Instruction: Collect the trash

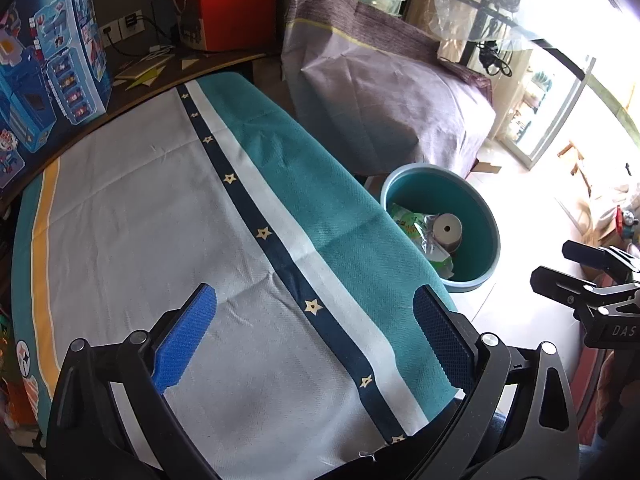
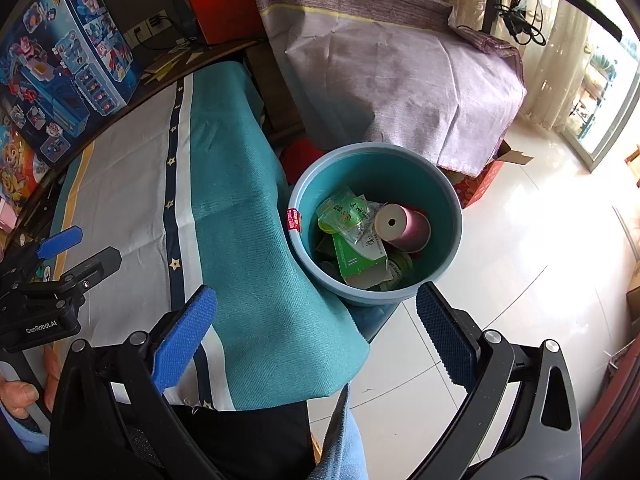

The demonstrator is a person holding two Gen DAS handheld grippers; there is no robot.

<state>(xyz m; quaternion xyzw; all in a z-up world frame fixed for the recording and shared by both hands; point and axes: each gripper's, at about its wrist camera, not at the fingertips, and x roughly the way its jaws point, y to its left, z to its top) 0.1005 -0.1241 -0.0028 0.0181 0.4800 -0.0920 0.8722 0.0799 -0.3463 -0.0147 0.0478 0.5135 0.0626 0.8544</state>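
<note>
A teal bin (image 2: 448,216) (image 1: 490,216) stands on the floor by the table's right edge. Inside lie a pink tape roll (image 2: 404,226) (image 1: 448,230), green wrappers (image 2: 344,216) and a green-and-white carton (image 2: 356,258). My right gripper (image 2: 316,324) is open and empty, hanging over the table corner just short of the bin. My left gripper (image 1: 314,324) is open and empty above the grey, navy-striped and teal tablecloth (image 1: 160,220). In the right wrist view the left gripper (image 2: 78,248) shows at the left, with a hand below it.
Toy boxes (image 1: 48,64) stand along the table's far left edge. A cloth-covered bulky pile (image 2: 400,76) rises behind the bin, with a red box (image 2: 476,188) under it. White tiled floor (image 2: 520,272) spreads to the right of the bin.
</note>
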